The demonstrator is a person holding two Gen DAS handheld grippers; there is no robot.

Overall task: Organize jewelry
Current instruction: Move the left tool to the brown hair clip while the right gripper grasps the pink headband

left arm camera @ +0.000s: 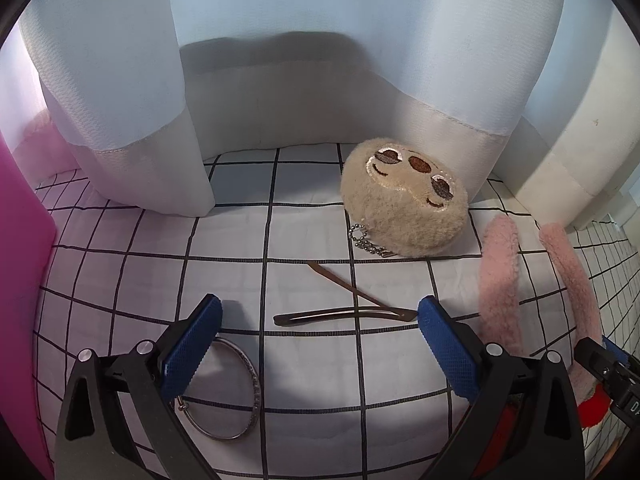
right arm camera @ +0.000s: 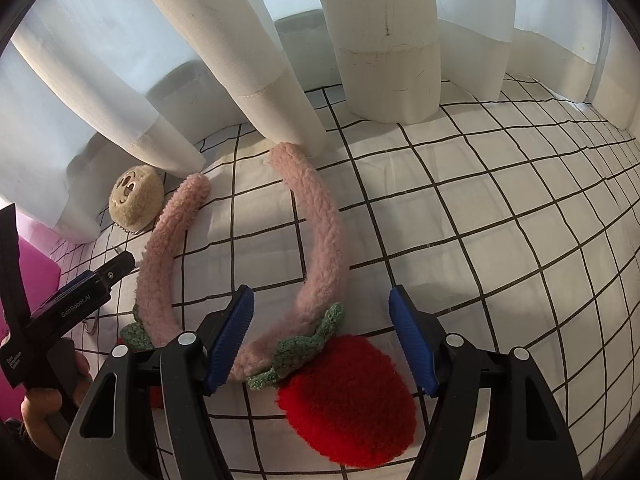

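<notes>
Left gripper [left arm camera: 320, 322] — blue pads spread apart, nothing between them, hovering over the white grid-checked cloth [left arm camera: 304, 380]. Under its left finger lies a silver bangle [left arm camera: 244, 396], flat on the cloth. Just beyond the fingertips, a thin brown hair clip [left arm camera: 348, 312], prongs splayed. Farther on, a beige plush sloth-face charm [left arm camera: 404, 200] with a ball chain [left arm camera: 362, 238], resting against the white curtain [left arm camera: 120, 80].

Right gripper [right arm camera: 322, 336] — jaws wide, gripping nothing, set over the pink fuzzy headband [right arm camera: 320, 216]; its red knitted strawberry [right arm camera: 352, 396] lies between the fingers, apparently untouched. Pink box [left arm camera: 20, 280] at the left edge.
</notes>
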